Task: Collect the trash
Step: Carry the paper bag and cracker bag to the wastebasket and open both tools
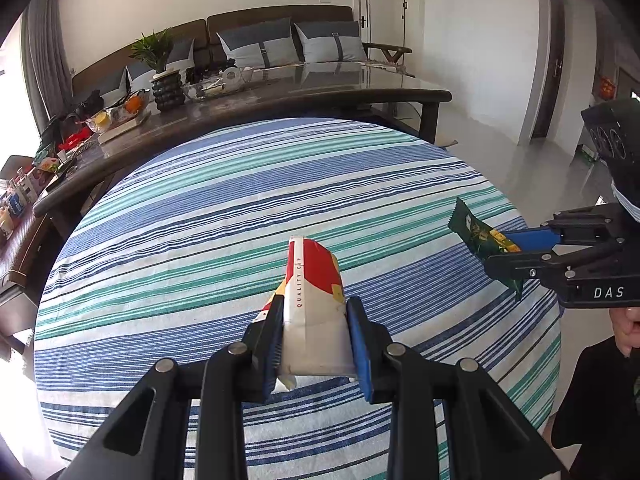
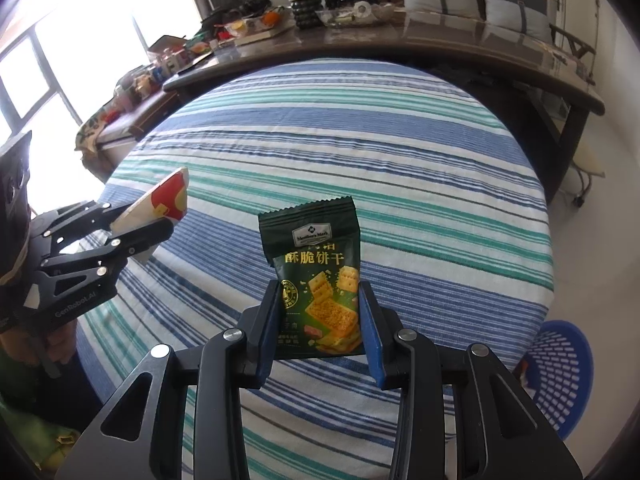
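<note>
A round table point(image 1: 280, 184) fills the frame's centre, covered by a blue, green and white striped tablecloth point(image 2: 400, 168); nothing visibly lies on the cloth.

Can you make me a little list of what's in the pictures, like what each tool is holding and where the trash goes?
Left tool: shut on a squashed paper cup, red, white and yellow
Right tool: shut on a green cracker packet
Table: round, with a blue, green and white striped cloth
Likely trash spot: blue basket on the floor beside the table
Behind: long dark table with a potted plant
</note>
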Motion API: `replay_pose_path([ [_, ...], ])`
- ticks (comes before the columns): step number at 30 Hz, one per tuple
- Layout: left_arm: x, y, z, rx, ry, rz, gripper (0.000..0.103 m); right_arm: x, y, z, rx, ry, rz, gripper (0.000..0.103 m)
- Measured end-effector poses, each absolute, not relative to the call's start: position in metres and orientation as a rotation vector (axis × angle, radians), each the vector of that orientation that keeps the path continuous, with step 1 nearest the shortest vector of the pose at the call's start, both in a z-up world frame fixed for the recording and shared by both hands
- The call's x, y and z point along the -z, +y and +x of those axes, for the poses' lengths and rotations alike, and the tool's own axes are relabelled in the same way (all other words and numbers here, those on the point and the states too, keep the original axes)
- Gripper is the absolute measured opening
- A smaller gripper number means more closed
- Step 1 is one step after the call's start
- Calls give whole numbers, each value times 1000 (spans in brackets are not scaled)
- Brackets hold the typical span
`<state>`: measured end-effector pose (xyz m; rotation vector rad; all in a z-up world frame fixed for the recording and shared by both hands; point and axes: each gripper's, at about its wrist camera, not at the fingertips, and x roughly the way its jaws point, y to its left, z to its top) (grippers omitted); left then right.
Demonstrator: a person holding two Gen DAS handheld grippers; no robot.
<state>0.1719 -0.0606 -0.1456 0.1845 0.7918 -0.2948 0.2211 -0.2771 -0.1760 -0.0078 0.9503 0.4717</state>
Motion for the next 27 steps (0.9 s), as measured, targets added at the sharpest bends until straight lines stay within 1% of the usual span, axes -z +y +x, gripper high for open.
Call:
replay_pose_path([
  [7,143,-80,170,322,795,180,31,170,-290,215,-463,933,21,37],
  [13,133,-115,165,398,789,171,31,163,-316,206,-426,904,69,37],
  [22,117,-214,157,623,792,155,31,151,-418,184,-213,869,194,37],
  [27,121,-297,154,786,808,176,31,164,-494,180,-6,949,195,38],
])
